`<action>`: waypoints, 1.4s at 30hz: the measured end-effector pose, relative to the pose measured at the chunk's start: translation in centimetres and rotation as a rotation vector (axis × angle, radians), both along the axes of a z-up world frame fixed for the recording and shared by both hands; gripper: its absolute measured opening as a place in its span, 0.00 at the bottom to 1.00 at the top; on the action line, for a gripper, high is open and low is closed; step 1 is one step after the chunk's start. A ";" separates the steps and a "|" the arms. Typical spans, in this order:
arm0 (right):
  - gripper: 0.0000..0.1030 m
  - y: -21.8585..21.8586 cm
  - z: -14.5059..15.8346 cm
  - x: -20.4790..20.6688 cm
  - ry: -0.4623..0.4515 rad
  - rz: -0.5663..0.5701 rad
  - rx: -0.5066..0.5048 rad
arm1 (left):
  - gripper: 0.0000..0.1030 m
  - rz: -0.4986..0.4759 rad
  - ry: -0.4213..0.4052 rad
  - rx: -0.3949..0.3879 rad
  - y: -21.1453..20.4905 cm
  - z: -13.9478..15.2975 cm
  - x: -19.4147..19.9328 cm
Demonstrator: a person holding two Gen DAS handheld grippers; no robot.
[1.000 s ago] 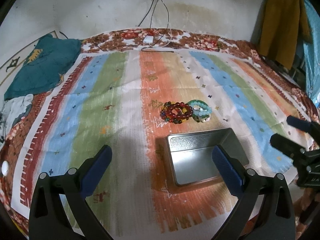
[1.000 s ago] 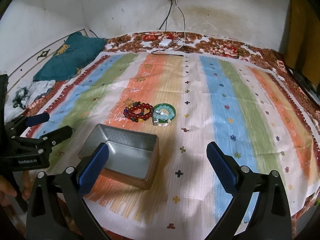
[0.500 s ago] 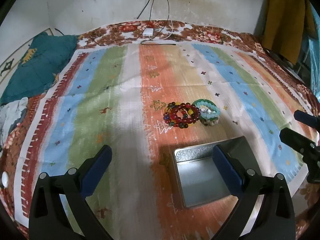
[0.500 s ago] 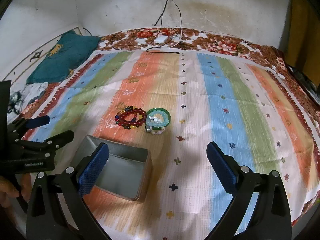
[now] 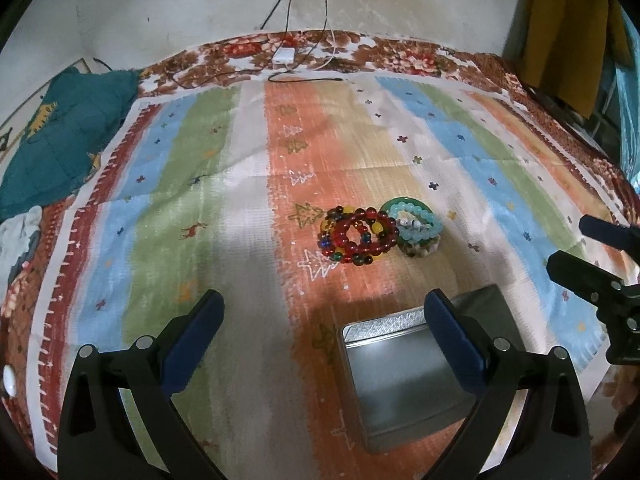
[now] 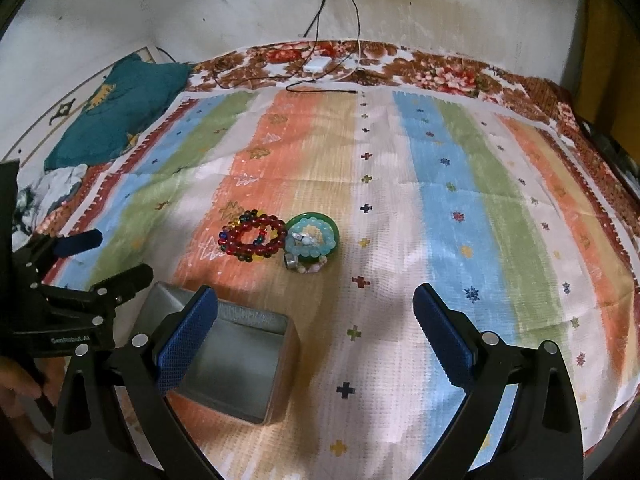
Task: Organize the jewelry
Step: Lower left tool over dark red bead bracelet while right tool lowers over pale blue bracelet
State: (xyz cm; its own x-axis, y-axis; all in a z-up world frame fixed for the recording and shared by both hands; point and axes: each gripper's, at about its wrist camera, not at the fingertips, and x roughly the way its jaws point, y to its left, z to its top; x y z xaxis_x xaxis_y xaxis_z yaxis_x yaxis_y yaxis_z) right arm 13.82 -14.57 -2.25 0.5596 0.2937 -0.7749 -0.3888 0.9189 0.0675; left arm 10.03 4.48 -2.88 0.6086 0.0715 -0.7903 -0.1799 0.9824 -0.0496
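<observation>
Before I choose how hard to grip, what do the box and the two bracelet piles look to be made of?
Box: thin tin-like metal, dull silver, soft reflections, empty. Red bracelet pile: glossy translucent beads, glass or plastic, cannot tell which. Green bracelet pile: milky pale-aqua beads on a smooth jade-green bangle, stone or glass by its sheen. All lie on the striped cloth.

- A home, most likely a bedroom; the work surface is a bed or mattress under a floral bedsheet, with a striped cloth spread over it
- A teal pillow lies at the far left corner, crumpled clothing just beside it
- The plastered wall is stained and scuffed; cables hang from a socket down to a white charger on the sheet
- A mustard garment hangs at the right edge
</observation>
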 end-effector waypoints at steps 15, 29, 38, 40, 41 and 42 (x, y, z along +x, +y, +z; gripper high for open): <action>0.96 0.7 -1.2 4.1 0.072 -0.041 -0.002 | 0.95 0.011 0.059 -0.081 1.3 -1.7 3.6; 0.96 1.3 -3.6 7.3 0.154 -0.067 -0.015 | 0.89 0.008 0.133 -0.189 2.8 -4.0 7.3; 0.95 1.8 -5.1 8.8 0.196 -0.070 -0.019 | 0.83 -0.013 0.172 -0.223 2.9 -5.1 8.8; 0.87 1.9 -5.5 9.1 0.207 -0.071 -0.020 | 0.80 -0.013 0.193 -0.235 3.1 -5.4 9.2; 0.86 1.9 -5.7 9.3 0.214 -0.074 -0.020 | 0.77 -0.015 0.206 -0.241 3.1 -5.7 9.5; 0.86 2.0 -5.9 9.4 0.218 -0.077 -0.019 | 0.75 -0.018 0.214 -0.248 3.1 -5.9 9.6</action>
State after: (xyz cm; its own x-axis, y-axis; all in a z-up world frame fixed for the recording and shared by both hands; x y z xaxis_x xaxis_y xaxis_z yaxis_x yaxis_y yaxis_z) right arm 23.26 -12.61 -8.10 0.3982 0.2405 -0.8852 -0.2955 0.9472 0.1244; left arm 19.63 7.60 -8.74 0.4261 -0.1482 -0.8925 -0.1947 0.9484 -0.2504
